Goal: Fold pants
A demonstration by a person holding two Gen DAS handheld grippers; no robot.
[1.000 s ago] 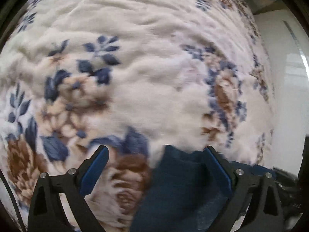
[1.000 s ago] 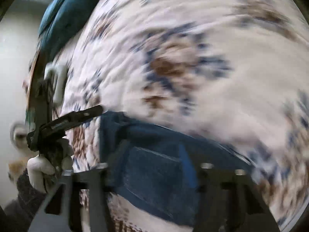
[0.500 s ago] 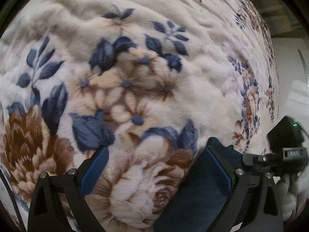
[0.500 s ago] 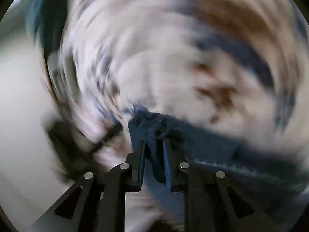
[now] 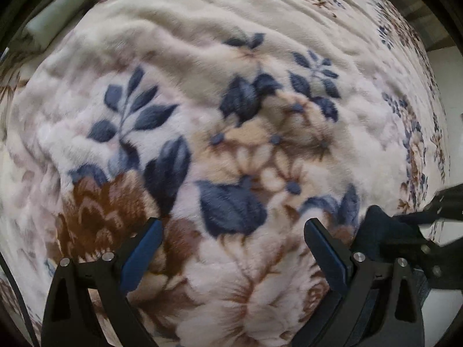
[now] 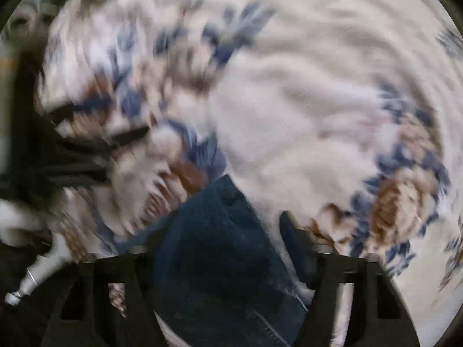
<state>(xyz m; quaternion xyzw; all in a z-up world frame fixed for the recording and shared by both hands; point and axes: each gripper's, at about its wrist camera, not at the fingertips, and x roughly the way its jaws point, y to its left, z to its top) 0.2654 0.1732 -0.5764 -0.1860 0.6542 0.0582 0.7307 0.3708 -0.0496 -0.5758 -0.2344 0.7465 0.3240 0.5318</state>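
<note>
The pants point(image 6: 220, 254) were dark blue denim, lying in a bunched fold on a floral blanket, a stitched seam showing along their lower edge. In the right wrist view one corner pointed up and away; in the left wrist view only a dark rumpled edge point(image 5: 379, 231) showed at lower right.

Floral blanket point(image 5: 202, 66) lies open ahead & left; dark pants point(image 6: 220, 248) & right gripper point(image 5: 428, 231) crowd lower right.

Both wrist views close above floral blanket point(image 5: 260, 57), facing down, sharing pants point(image 6: 225, 245)
</note>
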